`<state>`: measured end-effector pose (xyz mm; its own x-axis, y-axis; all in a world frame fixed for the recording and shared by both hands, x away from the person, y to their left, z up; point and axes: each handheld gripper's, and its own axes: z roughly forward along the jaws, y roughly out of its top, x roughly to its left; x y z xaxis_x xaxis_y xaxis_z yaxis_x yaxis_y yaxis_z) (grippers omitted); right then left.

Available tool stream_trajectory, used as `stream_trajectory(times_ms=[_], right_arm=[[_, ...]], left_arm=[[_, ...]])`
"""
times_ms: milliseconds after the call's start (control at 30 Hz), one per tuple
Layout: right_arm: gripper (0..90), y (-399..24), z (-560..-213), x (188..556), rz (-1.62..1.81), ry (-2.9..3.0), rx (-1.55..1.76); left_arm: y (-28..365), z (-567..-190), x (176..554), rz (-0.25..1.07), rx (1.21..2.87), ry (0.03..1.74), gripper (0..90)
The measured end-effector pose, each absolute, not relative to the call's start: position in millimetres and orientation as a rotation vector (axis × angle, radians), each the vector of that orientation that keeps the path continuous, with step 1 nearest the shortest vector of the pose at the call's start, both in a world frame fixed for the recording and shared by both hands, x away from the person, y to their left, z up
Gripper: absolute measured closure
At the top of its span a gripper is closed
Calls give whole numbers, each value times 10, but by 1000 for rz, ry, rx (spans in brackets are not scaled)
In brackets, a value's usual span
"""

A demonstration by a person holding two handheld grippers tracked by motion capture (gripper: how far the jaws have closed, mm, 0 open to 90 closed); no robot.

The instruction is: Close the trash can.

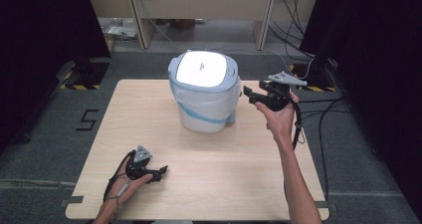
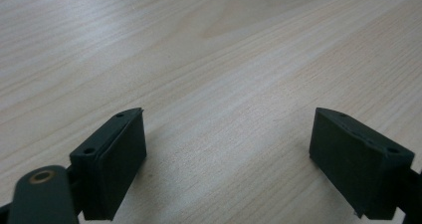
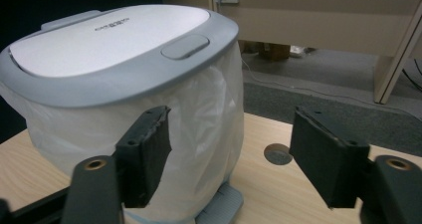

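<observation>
I've got the wooden table (image 1: 199, 184) as the biggest thing, w/ the pedal bin (image 1: 205, 92) standing upright on its far half, roughly centred; everything below is placed rel. to that bin. White lid (image 1: 201, 67) is shut, set in a grey rim (image 3: 149, 74), w/ a grey push button (image 3: 185, 46) near the rim edge facing my right gripper cam. A white bin liner (image 3: 209, 119) is folded over the bin body and hangs outside it, under the rim. Grey foot pedal (image 3: 221, 204) pokes out at the bin's base, on the tabletop.

My right gripper (image 1: 250, 95) is just beside the bin, on its right side at about upper-wall height, jaws pointing at it. Jaws are wide apart, nothing between the pads; in the right gripper view the near pad overlaps the liner, but can't tell if it touches. Round grey cable port (image 3: 277, 154) sits in the table past the bin's right side.

My left gripper (image 1: 160, 173) is well apart from the bin, toward the table's near-left part, low over bare wood. Jaws spread wide, holding nothing.
</observation>
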<state>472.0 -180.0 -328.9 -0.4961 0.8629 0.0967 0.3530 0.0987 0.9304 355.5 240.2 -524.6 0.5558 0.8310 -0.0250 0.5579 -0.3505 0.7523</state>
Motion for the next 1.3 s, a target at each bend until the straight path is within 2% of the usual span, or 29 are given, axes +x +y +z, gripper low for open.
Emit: stream_trajectory(times_ms=[167,400,833,1300], right_arm=[[235,-1855,-3391,4611,1393,1899,1188],[188,-1893,-3634,4484,1390,1939,1196],[186,-1902,-4116,4210,1403,2001,1214],[190,-1891,-4422,3978,1374,1998,1221]], left_arm=[[2401,-5246,3555,474,2054,1113,135],[2401,-5246,3555,474,2055,1113,135],[2402,-5247,3555,473,2055,1113,135],[2402,-5247,3555,474,2054,1113,135]])
